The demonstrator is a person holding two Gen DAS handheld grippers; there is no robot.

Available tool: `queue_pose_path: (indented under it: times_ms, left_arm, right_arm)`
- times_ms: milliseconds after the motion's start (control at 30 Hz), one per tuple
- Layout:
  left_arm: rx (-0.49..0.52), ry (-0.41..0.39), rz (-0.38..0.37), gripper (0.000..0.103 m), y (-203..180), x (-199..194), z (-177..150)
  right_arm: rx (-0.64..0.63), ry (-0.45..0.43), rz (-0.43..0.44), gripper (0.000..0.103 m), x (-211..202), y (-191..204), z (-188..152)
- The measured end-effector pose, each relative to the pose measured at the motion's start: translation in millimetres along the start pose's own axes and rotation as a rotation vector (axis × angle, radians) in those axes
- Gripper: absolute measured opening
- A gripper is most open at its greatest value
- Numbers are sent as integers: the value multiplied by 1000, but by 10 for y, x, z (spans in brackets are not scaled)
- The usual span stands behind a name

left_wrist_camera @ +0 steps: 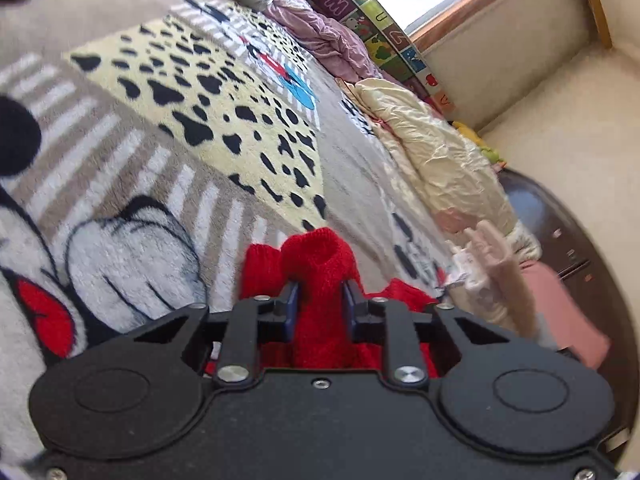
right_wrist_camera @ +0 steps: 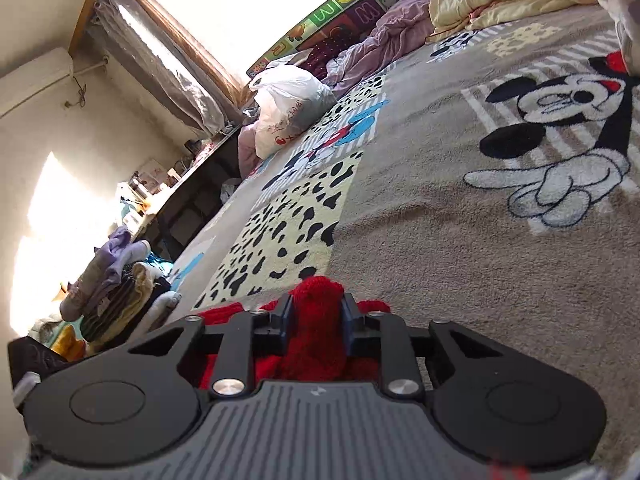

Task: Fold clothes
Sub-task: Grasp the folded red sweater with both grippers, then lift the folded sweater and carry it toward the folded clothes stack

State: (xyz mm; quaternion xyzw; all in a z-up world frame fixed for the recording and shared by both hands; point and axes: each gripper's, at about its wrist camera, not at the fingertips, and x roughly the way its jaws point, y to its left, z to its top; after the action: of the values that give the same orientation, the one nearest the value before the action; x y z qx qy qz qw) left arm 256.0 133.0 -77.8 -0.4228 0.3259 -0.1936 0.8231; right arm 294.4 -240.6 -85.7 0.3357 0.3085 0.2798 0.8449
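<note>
A red knitted garment (left_wrist_camera: 320, 264) is bunched between the blue pads of my left gripper (left_wrist_camera: 320, 300), which is shut on it and holds it above a cartoon-print blanket (left_wrist_camera: 200, 128). The same red garment (right_wrist_camera: 318, 300) is also pinched in my right gripper (right_wrist_camera: 318, 320), shut on it over the blanket (right_wrist_camera: 440, 240). More red knit hangs below both grippers. The rest of the garment is hidden behind the gripper bodies.
Crumpled cream (left_wrist_camera: 432, 152) and lilac bedding (left_wrist_camera: 320, 32) lie along the blanket's far edge by an alphabet mat (left_wrist_camera: 380, 12). A white plastic bag (right_wrist_camera: 288, 100) sits at the blanket's edge. A pile of clothes (right_wrist_camera: 116, 280) lies at the left. A dark cabinet (left_wrist_camera: 560, 232) stands at the right.
</note>
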Motion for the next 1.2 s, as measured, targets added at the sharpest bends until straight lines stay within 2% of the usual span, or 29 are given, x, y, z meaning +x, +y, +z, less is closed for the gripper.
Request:
queue_pose_path:
  times_ms: [67, 100, 133, 167, 233, 267, 300, 333, 367, 400, 467, 533, 567, 633, 667, 700, 733, 767, 800, 833, 867, 933, 1033, 1100, 1133, 1200]
  left_arm:
    - [-105, 27, -86, 19, 126, -23, 36]
    - [-129, 36, -78, 19, 181, -14, 44]
    - [-136, 41, -41, 19, 232, 7, 44]
    - [-142, 46, -4, 21, 283, 28, 45]
    - [-114, 33, 35, 26, 232, -13, 50]
    - [-76, 23, 54, 27, 157, -44, 45]
    - [-40, 15, 72, 31, 85, -76, 39]
    - [-5, 1, 91, 39, 17, -121, 35]
    - [33, -27, 104, 43, -58, -188, 23]
    - [73, -61, 113, 43, -137, -266, 8]
    - [166, -117, 130, 43, -307, -394, -34]
    - [290, -147, 142, 43, -502, -464, -99]
    - [350, -141, 135, 45, -594, -460, -142]
    - [507, -99, 155, 46, -735, -328, -311]
    - [589, -77, 171, 46, -802, -254, -403]
    - [680, -58, 210, 46, -792, -153, -528]
    - [775, -39, 264, 48, -737, -36, -672]
    - [870, -20, 318, 54, -682, 81, -817]
    - [869, -28, 324, 54, -584, 120, -878]
    - [823, -35, 311, 59, -513, 109, -851]
    - [789, -23, 304, 61, -475, 96, -787]
    - [787, -8, 308, 64, -470, 116, -751]
    - [747, 15, 304, 64, -563, 18, -669]
    - [680, -66, 296, 64, -654, -258, -644]
    - [625, -92, 285, 64, -641, -368, -640]
    - [506, -103, 264, 64, -565, -514, -624]
  right_arm:
    - [190, -7, 171, 21, -10, -207, 11]
    - [271, 0, 259, 21, 6, -293, 1]
    - [322, 24, 311, 21, 38, -334, -9]
    - [329, 55, 289, 21, 101, -374, -23]
    - [274, 97, 98, 22, 200, -453, -30]
    - [299, 88, 110, 20, 190, -496, -32]
    - [316, 75, 117, 24, 172, -522, -30]
    - [272, 46, 93, 28, 101, -441, -9]
    - [229, 17, 68, 33, 31, -360, 11]
    - [184, -12, 45, 37, -41, -277, 32]
    - [77, -69, 8, 37, -196, -83, 75]
    - [-88, -118, -31, 37, -327, 187, 95]
    - [-164, -128, -23, 37, -372, 321, 85]
    - [-291, -105, 18, 36, -408, 547, 19]
    - [-359, -80, 18, 45, -396, 632, -47]
    - [-414, -47, -5, 53, -347, 685, -129]
    - [-449, -12, -32, 54, -288, 683, -226]
    - [-487, 12, -50, 53, -243, 639, -338]
    - [-526, 36, -69, 54, -198, 595, -449]
    - [-559, 55, -85, 54, -160, 555, -549]
    - [-558, 51, -87, 54, -165, 545, -571]
    - [-568, 73, -97, 54, -143, 592, -544]
    - [-571, 89, -107, 54, -164, 612, -528]
    - [-542, 65, -118, 54, -246, 646, -514]
    - [-504, 24, -136, 54, -341, 653, -524]
    - [-419, -45, -163, 60, -506, 627, -550]
